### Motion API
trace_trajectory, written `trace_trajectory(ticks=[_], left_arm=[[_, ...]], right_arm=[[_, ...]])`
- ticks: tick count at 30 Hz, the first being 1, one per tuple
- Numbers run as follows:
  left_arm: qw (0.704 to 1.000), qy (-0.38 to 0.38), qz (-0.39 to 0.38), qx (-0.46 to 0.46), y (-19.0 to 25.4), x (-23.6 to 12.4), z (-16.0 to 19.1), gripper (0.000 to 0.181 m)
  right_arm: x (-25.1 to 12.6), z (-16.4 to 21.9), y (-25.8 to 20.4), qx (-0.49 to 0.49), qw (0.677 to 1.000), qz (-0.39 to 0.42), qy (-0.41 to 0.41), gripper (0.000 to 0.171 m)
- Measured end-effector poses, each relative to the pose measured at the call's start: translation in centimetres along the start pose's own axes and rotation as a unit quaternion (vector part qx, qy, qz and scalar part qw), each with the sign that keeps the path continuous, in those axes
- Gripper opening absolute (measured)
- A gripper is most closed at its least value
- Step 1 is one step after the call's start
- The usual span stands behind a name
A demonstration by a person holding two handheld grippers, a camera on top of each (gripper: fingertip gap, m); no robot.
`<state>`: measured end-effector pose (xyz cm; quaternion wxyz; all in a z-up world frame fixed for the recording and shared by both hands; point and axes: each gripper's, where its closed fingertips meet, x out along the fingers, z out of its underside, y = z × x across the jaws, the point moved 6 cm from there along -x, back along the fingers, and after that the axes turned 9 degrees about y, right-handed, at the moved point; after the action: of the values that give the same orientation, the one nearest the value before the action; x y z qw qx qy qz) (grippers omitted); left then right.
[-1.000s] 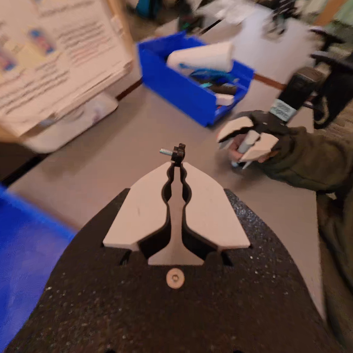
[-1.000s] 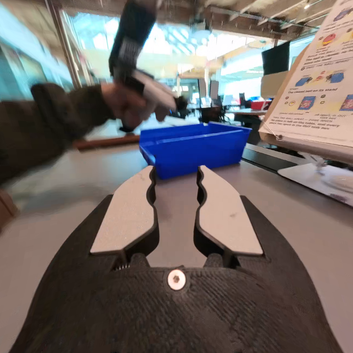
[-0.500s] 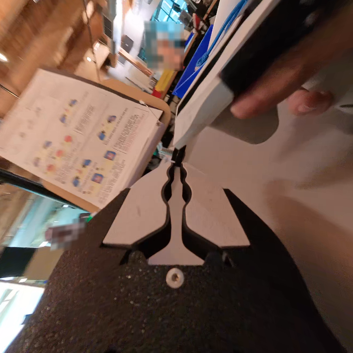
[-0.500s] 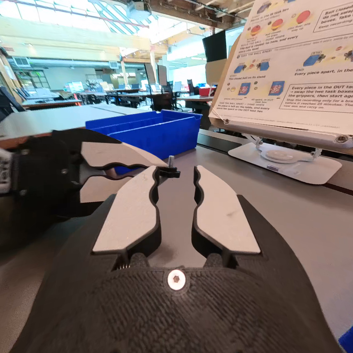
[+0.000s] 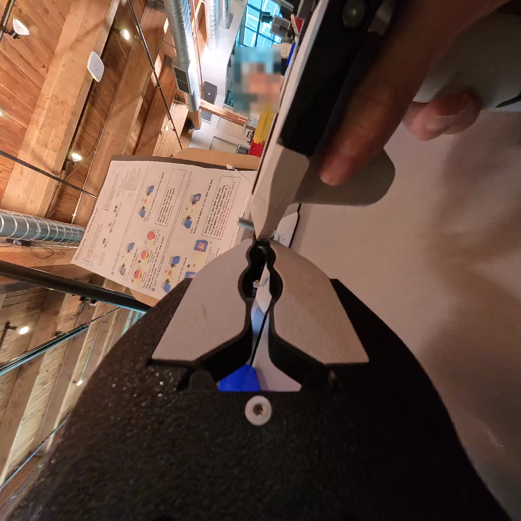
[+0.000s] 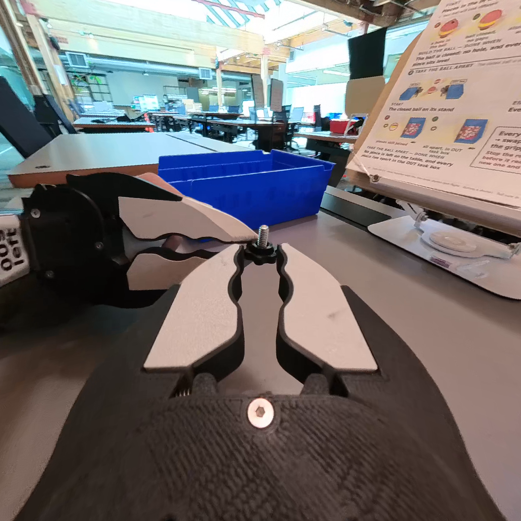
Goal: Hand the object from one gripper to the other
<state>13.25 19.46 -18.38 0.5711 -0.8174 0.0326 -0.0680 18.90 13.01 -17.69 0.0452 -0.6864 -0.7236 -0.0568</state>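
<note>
A small thumb screw [image 6: 264,232] with a black knob and a silver threaded stud is held in the air above the grey table [image 6: 423,324]. My right gripper [image 6: 259,255] is shut on the knob, one finger on each side. My left gripper [image 5: 260,244] comes in from the left in the right wrist view, where its upper finger [image 6: 183,217] reaches the screw. It is shut on the knob's edge. In the left wrist view only the stud [image 5: 244,224] shows, and a right gripper finger [image 5: 270,203] hides the knob.
A blue bin [image 6: 253,191] stands on the table behind the grippers. An instruction sheet [image 6: 451,112] on a stand with a white base [image 6: 451,248] is at the right. A person's hand [image 5: 380,107] holds the right gripper. Only a small space, under 4 cm, lies between the two pairs of fingers.
My right gripper moved forward and closed its fingers onto the screw's knob. The left gripper stayed shut on the screw and barely moved.
</note>
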Motion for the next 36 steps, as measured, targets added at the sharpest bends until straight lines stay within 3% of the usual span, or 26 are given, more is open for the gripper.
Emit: trace_trajectory(ticks=[4, 6, 8, 10, 13, 16, 22, 26, 28, 31, 34, 36], left_arm=[[0.995, 0.058, 0.006, -0.077, -0.3, -0.6, -0.6, 0.007], [0.975, 0.103, 0.088, -0.177, -0.2, -1.0, -0.9, 0.017], [0.923, 0.139, 0.168, -0.318, -0.6, -1.8, -1.1, 0.028], [0.848, 0.190, 0.223, -0.443, -1.3, -2.6, -1.3, 0.027], [0.740, 0.257, 0.302, -0.543, -1.6, -3.5, -1.9, 0.020], [0.693, 0.273, 0.334, -0.578, -1.3, -3.7, -2.0, 0.012], [0.658, 0.280, 0.376, -0.589, -0.8, -3.9, -2.6, 0.005], [0.653, 0.268, 0.348, -0.617, -1.2, -3.1, -1.8, 0.005], [0.662, 0.257, 0.299, -0.638, -1.6, -2.4, -1.2, 0.005], [0.688, 0.199, 0.150, -0.681, -2.6, -1.1, 0.5, 0.005], [0.685, 0.166, 0.044, -0.708, -3.3, -1.0, 1.7, 0.005], [0.686, 0.155, 0.018, -0.711, -3.2, -1.0, 1.9, 0.005]], right_arm=[[-0.8, -0.5, 0.3, 0.058, 0.996, -0.066, 0.027, 0.022], [-1.5, -0.4, 0.4, 0.056, 0.993, -0.104, 0.024, 0.022], [-2.2, -0.3, 0.1, 0.058, 0.986, -0.156, 0.010, 0.022], [-2.7, -0.4, -0.5, 0.061, 0.977, -0.203, 0.005, 0.022], [-3.2, -0.3, -2.1, 0.074, 0.956, -0.284, -0.008, 0.022], [-3.3, -0.4, -3.3, 0.084, 0.941, -0.329, -0.006, 0.022], [-3.5, -0.4, -4.2, 0.081, 0.931, -0.356, -0.013, 0.022], [-3.2, -0.6, -3.1, 0.103, 0.944, -0.312, 0.009, 0.022], [-2.9, -0.7, -2.3, 0.103, 0.959, -0.265, 0.019, 0.025], [-2.0, -0.6, -1.0, 0.024, 0.990, -0.132, 0.037, 0.046], [-1.0, -0.2, -0.6, -0.070, 0.997, -0.028, 0.028, 0.051], [-0.4, -0.1, -0.7, -0.107, 0.994, 0.003, 0.027, 0.052]])
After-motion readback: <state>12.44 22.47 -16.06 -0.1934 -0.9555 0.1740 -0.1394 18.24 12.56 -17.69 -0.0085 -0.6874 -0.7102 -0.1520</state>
